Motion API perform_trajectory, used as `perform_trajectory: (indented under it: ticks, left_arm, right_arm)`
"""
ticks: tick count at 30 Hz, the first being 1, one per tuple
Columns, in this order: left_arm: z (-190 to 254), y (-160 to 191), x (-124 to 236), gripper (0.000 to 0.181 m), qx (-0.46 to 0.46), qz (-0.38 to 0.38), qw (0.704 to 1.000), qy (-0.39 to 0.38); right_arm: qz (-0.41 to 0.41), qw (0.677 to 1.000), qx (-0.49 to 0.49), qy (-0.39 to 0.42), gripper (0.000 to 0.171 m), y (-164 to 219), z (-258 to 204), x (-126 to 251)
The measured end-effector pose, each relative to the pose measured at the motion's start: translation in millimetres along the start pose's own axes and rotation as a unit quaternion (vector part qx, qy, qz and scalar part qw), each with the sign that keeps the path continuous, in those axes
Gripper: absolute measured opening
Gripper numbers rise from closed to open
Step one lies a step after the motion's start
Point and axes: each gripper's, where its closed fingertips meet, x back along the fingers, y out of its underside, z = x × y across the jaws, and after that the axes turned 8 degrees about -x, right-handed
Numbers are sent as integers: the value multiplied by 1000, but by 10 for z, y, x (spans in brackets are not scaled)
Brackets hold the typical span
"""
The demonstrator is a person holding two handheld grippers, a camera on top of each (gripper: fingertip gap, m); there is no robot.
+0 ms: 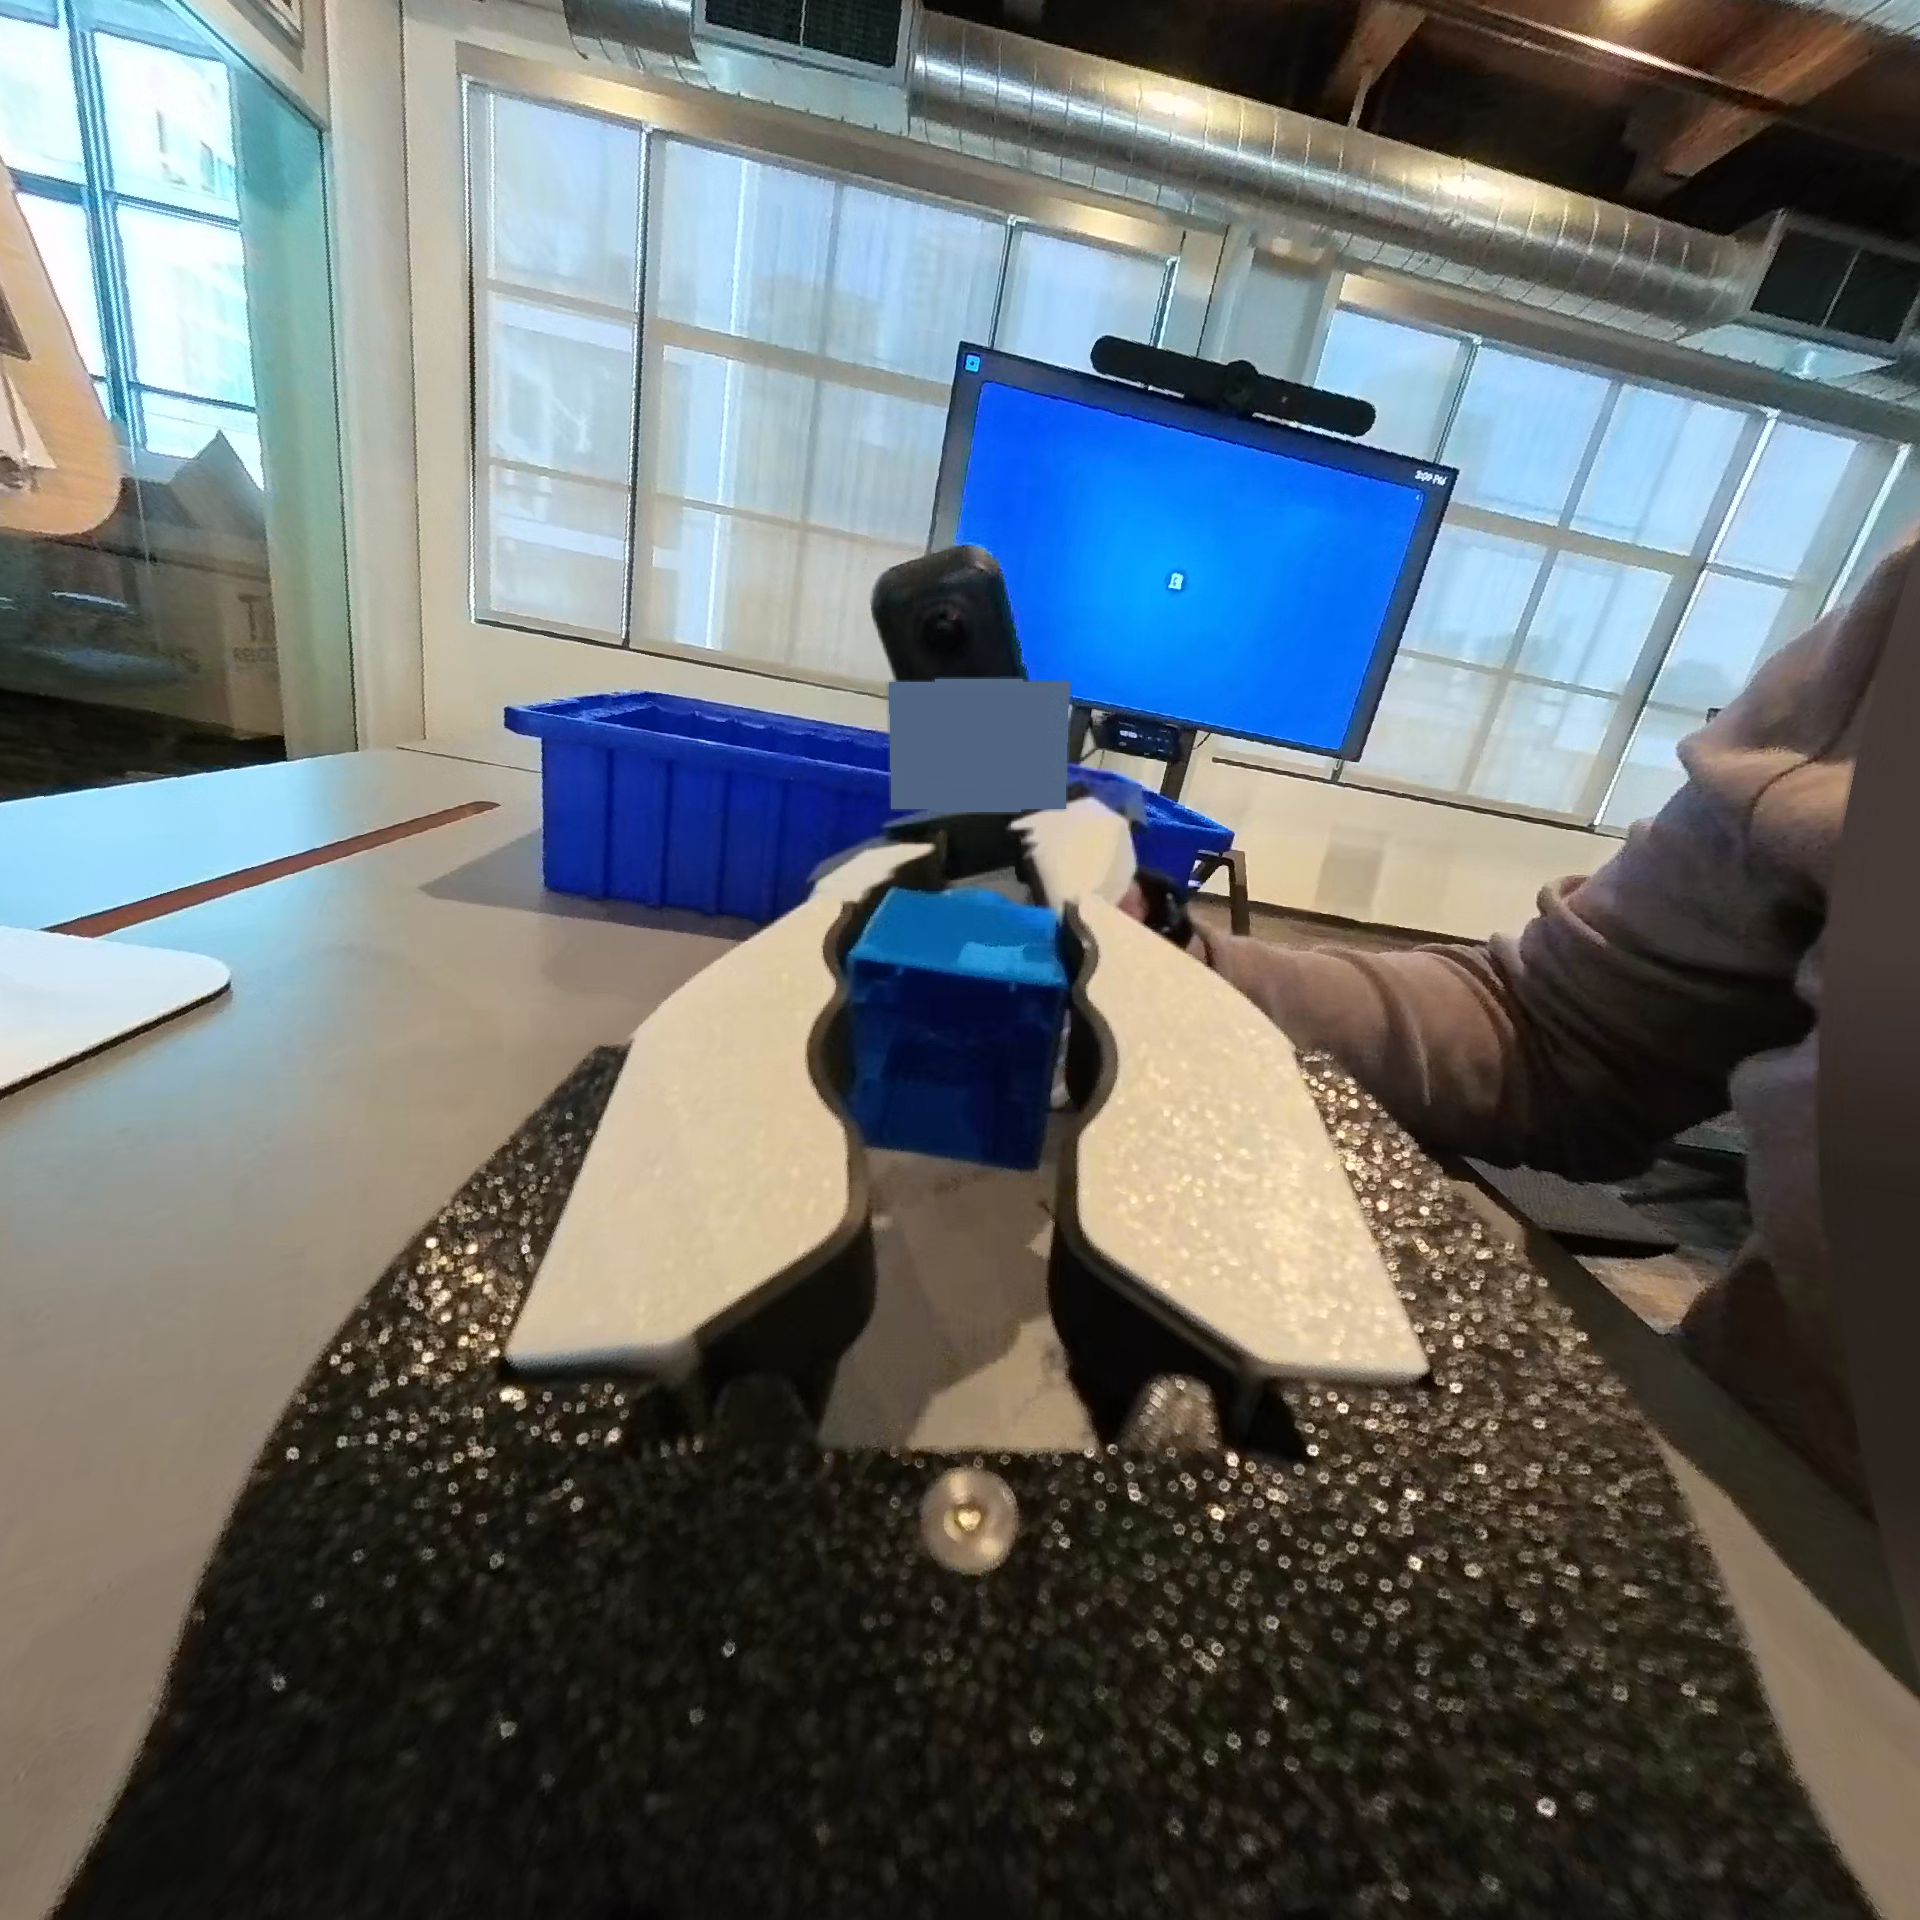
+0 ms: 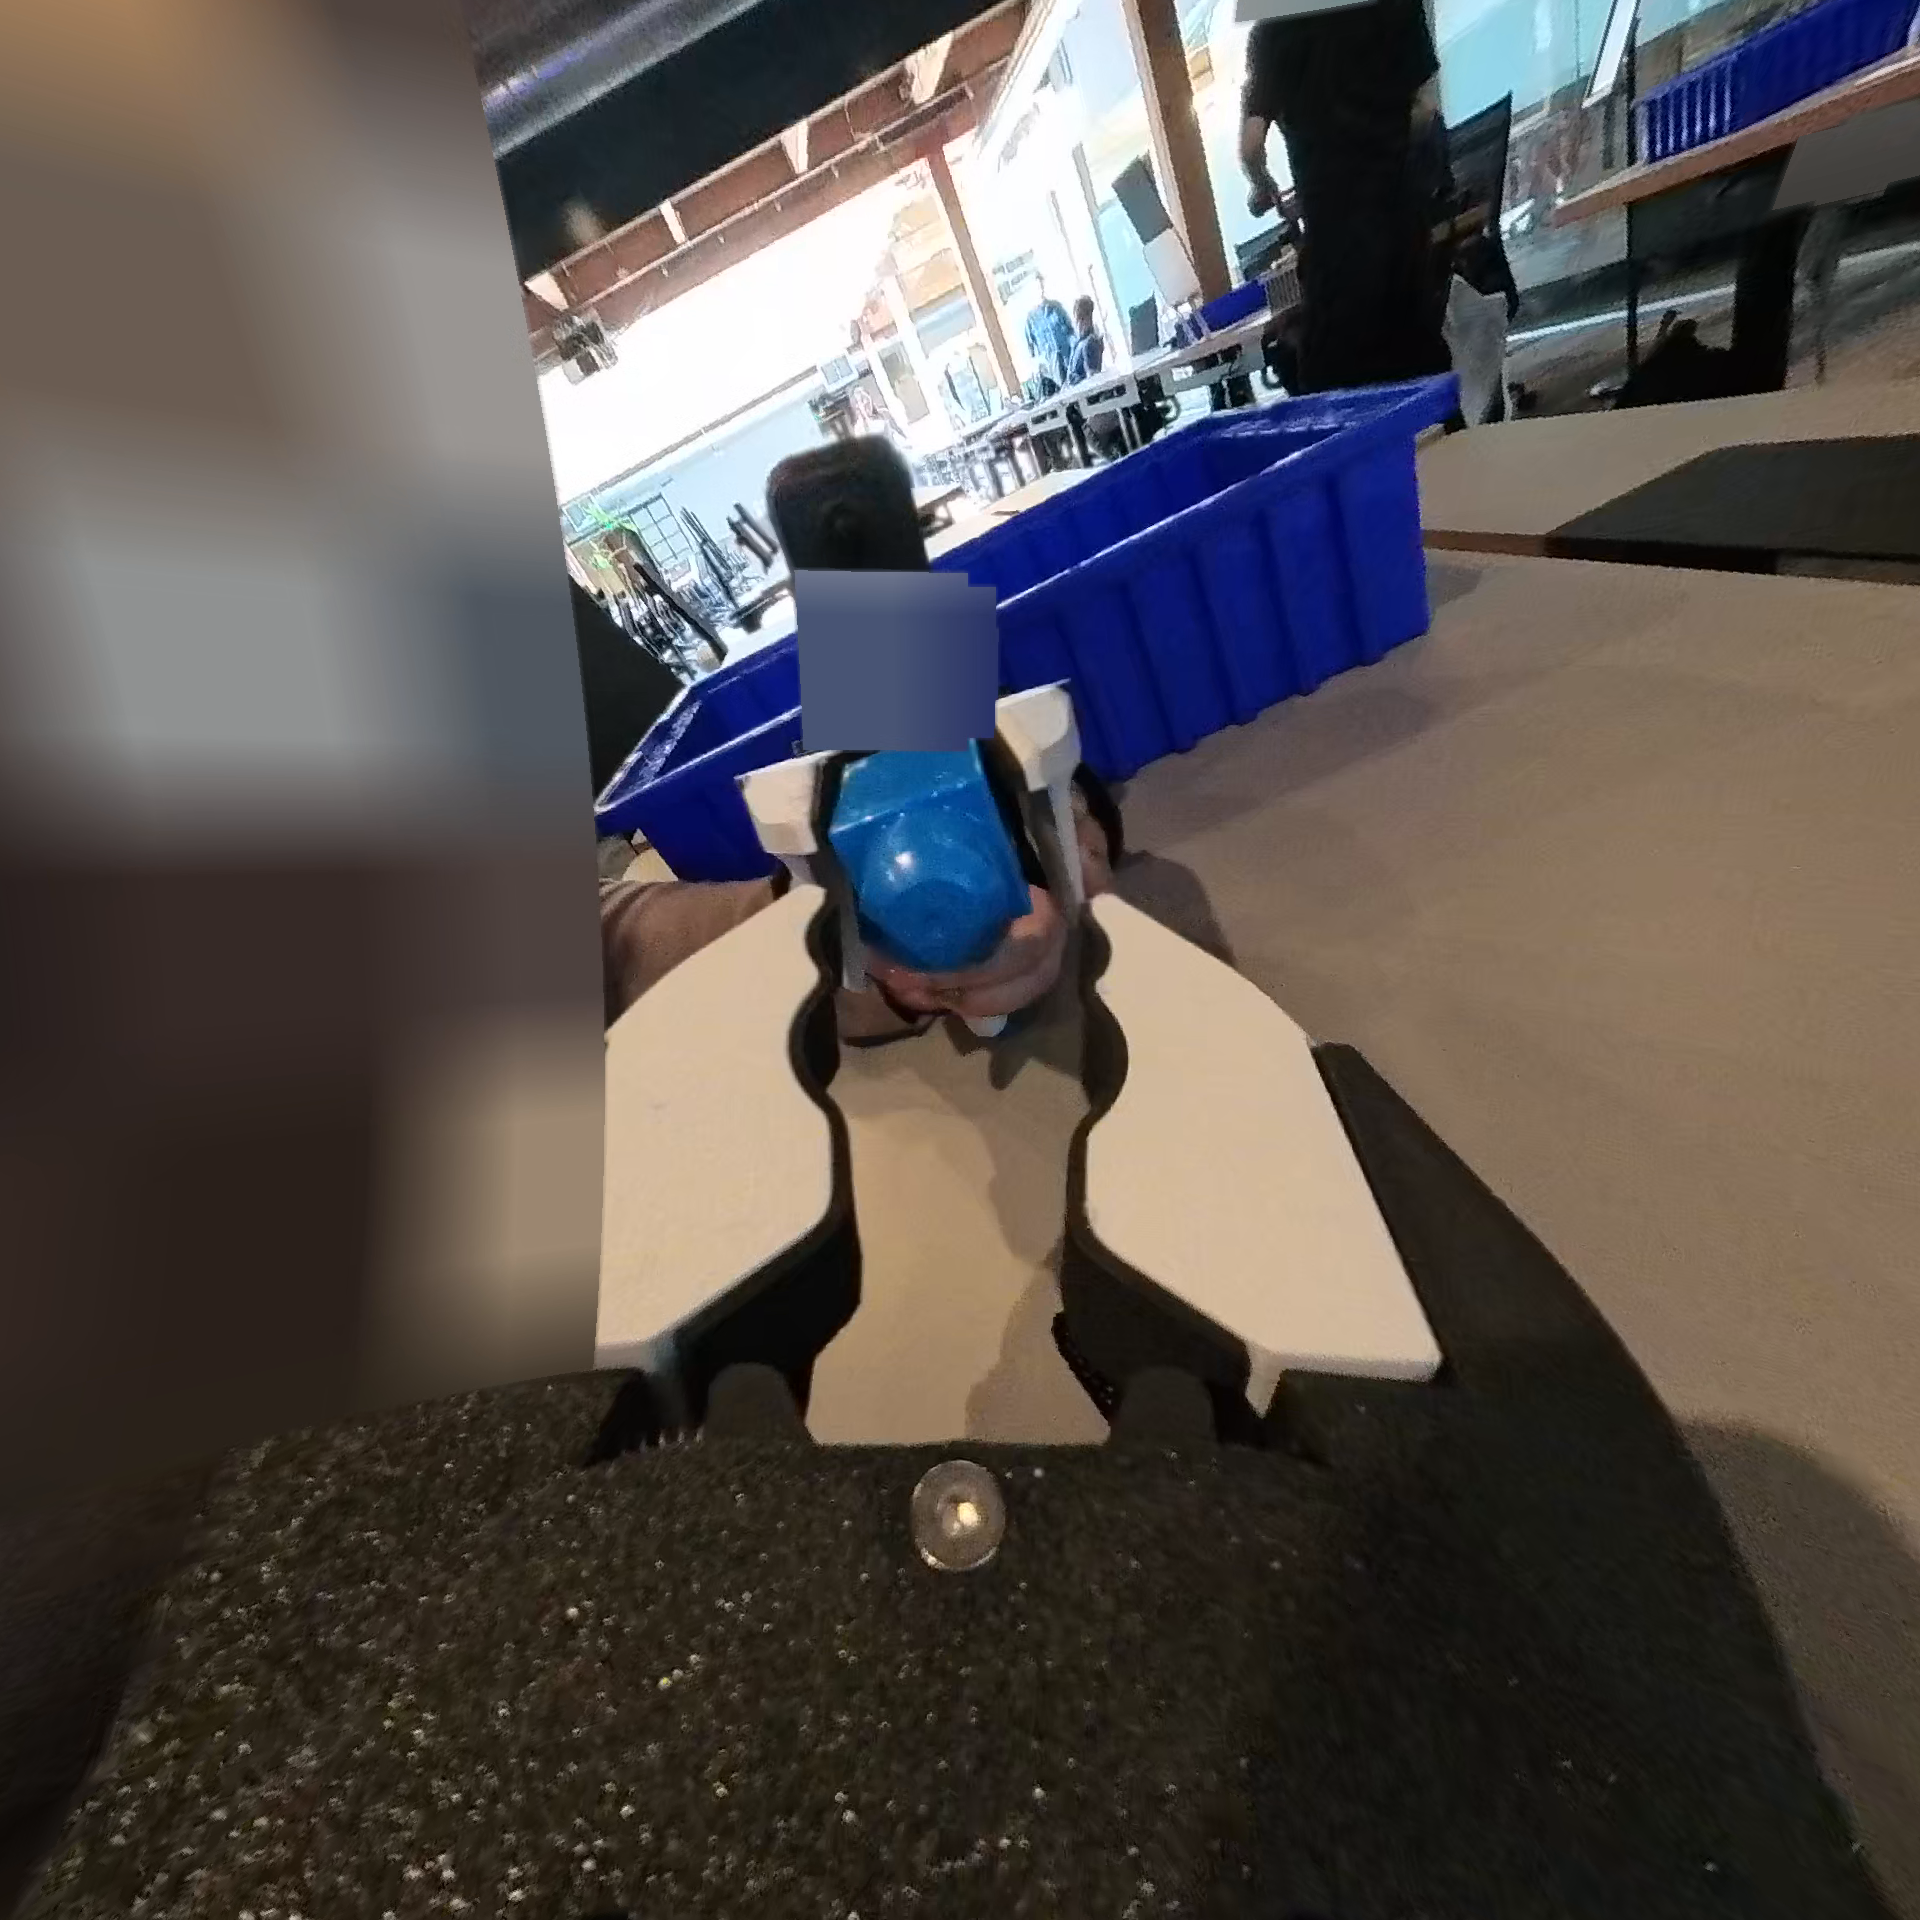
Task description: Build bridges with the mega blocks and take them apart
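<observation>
A: what colours are we looking at here?

B: the block (image 1: pixel 951 1049) is bright blue, and so is the ribbed bin (image 1: pixel 707 821) behind it – a deeper blue though.

A: and the grippers?

B: the left gripper (image 1: pixel 954 1023) has white fingers (image 1: pixel 717 1164) on a black, glitter-speckled base. The table (image 1: pixel 312 1039) is plain grey with one reddish-brown stripe, and the sleeve (image 1: pixel 1507 997) is greyish-mauve.

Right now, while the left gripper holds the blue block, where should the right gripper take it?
Probably take the blue block by its flat side walls behind the rounded stud, coming head-on from the stud end. The left gripper clamps the other end; the stud faces the open right gripper.
</observation>
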Motion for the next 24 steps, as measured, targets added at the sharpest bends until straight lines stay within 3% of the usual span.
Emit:
perform_trajectory:
  ticks: [7, 10, 13, 15, 17, 20, 21, 22, 24]
  left_arm:
    - [-19, -21, 9, 38, 15, 11, 1000, 1]
    - [-85, -80, 43, 51, 11, 38, 999, -23]
    - [-123, -89, 54, 56, 14, 43, 998, -32]
    - [-122, -82, 48, 57, 14, 40, 999, -32]
    - [-129, -82, 49, 56, 14, 40, 998, -35]
    - [-144, -89, 58, 56, 20, 44, 998, -37]
    - [-147, -90, 60, 56, 21, 45, 998, -37]
    - [-147, -91, 60, 55, 22, 45, 998, -36]
    - [-142, -87, 57, 54, 23, 44, 998, -34]
  right_arm:
    - [44, 999, 10, -5, 30, -83, -49, -48]
    - [75, 991, 92, 60, 28, -269, -31, 118]
    - [115, 960, 194, 165, 28, -552, 19, 480]
    - [138, 913, 266, 277, 28, -758, 95, 847]
    - [148, 830, 321, 431, 28, -963, 200, 1344]
    - [116, 613, 344, 702, 28, -1133, 228, 2361]
    - [89, 567, 333, 748, 28, -1117, 204, 2587]
    - [72, 540, 315, 777, 28, -1087, 192, 2763]
    - [48, 524, 268, 807, 28, -991, 237, 3012]
